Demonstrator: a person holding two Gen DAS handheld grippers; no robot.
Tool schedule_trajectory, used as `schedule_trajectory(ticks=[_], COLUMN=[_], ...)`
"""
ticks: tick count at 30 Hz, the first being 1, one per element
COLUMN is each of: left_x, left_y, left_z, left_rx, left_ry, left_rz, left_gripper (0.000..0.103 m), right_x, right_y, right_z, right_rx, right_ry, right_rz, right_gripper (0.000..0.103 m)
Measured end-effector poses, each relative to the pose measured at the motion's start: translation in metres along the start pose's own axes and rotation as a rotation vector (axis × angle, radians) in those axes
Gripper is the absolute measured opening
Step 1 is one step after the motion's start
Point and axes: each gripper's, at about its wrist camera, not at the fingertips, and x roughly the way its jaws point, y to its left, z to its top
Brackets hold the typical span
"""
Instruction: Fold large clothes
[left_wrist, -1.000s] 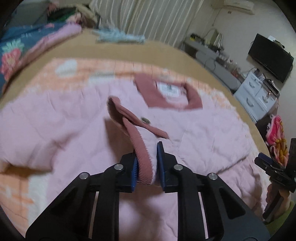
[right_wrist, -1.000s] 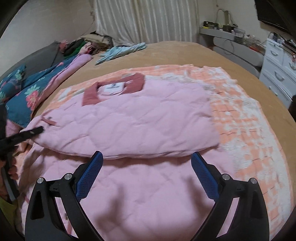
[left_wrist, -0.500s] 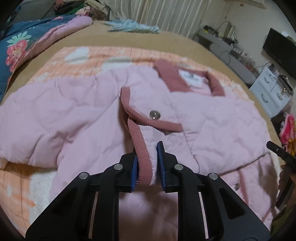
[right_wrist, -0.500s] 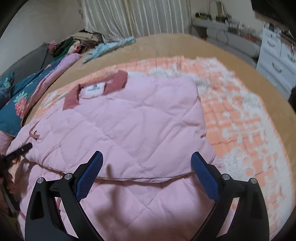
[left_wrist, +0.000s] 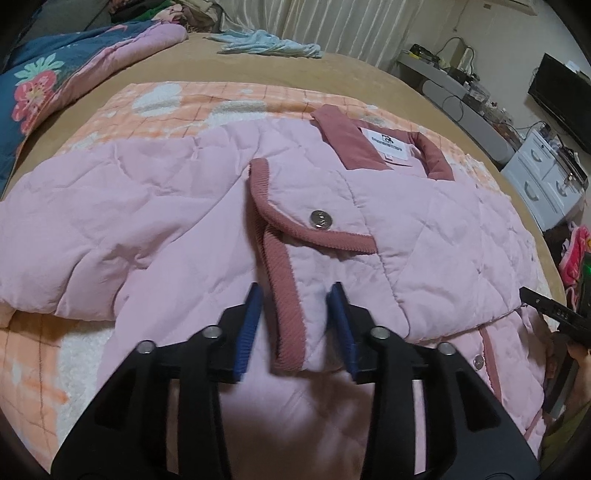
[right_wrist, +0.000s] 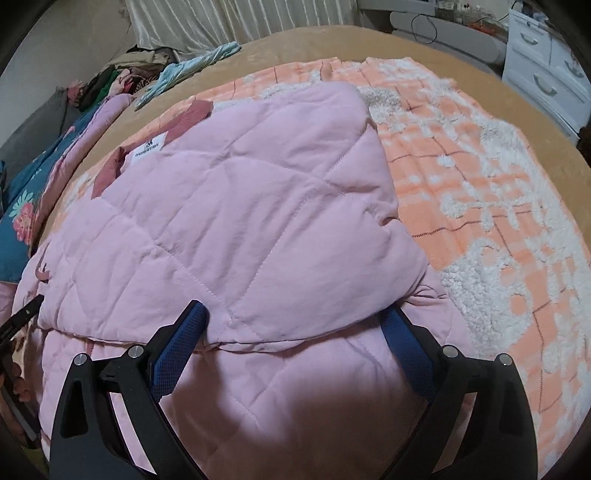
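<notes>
1. Two claws work over one pink quilted jacket (left_wrist: 155, 206), which lies spread on an orange-and-white blanket (left_wrist: 207, 99) on the bed (left_wrist: 332, 70), collar (left_wrist: 343, 136) toward the far side.
2. The left claw (left_wrist: 295, 325) has just been opening: its blue pads now stand a little apart with the rib-trimmed cuff (left_wrist: 284, 306) of the folded-in sleeve lying loose between them, no pad pressing it. The step in hand looks like the release of that sleeve across the chest.
3. To do it well, lift the left claw straight back off the cuff without dragging it; the ribbed trim could snag on a pad and pull the sleeve out of line.
4. Check that the cuff lies flat below the snap button (left_wrist: 320, 219) and does not curl under, since padded cloth springs back.
5. The right claw (right_wrist: 295, 343) stands wide, its pads on either side of the lower edge of the other folded-over panel (right_wrist: 236, 206), which shows in the right wrist view as a smooth quilted slab. Whether the pads touch the cloth I cannot tell.
6. Judging from how it lies, both sides are already folded inward, so the next fold is probably hem toward collar. For that, each claw should pinch every layer at a lower corner, or the thick panels will slide apart.
7. Keep the folded edges square to the collar before lifting.
</notes>
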Motion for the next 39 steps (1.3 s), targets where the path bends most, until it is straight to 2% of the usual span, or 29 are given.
schedule_trajectory(ticks=[2,3,6,9,13,21,25,33,39], left_x=[-0.005,-0.008,-0.019,-0.030,-0.045,-0.073,-0.089,-0.122,-0.137], left_y=[0.002,0.002,0.000,0.002,0.010,0.035,0.047,0.076,0.115], left_z=[0.001,0.001,0.003,0.006,0.007,0.005,-0.001,-0.010,-0.018], left_rx=[-0.017,-0.019,-0.007,-0.023,-0.037,-0.128,-0.143,-0.206,-0.307], left_ry=[0.000,-0.003,-0.019,-0.031,-0.051,-0.045,-0.066,-0.117,-0.139], left_rz=[-0.016,-0.019,-0.018,-0.026,0.001,-0.009,0.039,0.068,0.132], left_gripper=[0.043,0.054,0.064,0.081,0.093,0.094,0.094,0.094,0.094], right_x=[-0.009,-0.015,-0.030,-0.039,-0.046,-0.070,-0.080,-0.096,-0.108], right_y=[0.000,0.001,0.005,0.012,0.023,0.051,0.059,0.094,0.127], right_z=[0.000,0.000,0.001,0.001,-0.002,-0.006,-0.009,-0.013,-0.015], right_rx=[0.011,0.011,-0.005,-0.035,-0.055,-0.099,-0.092,-0.141,-0.181], right_ry=[-0.026,-0.047,-0.094,-0.118,-0.129,-0.187,-0.204,-0.217,-0.230], right_rz=[0.008,0.009,0.006,0.007,0.029,0.079,0.104,0.118,0.154], right_gripper=[0.095,0.095,0.095,0.096,0.097,0.098,0.099,0.099,0.099])
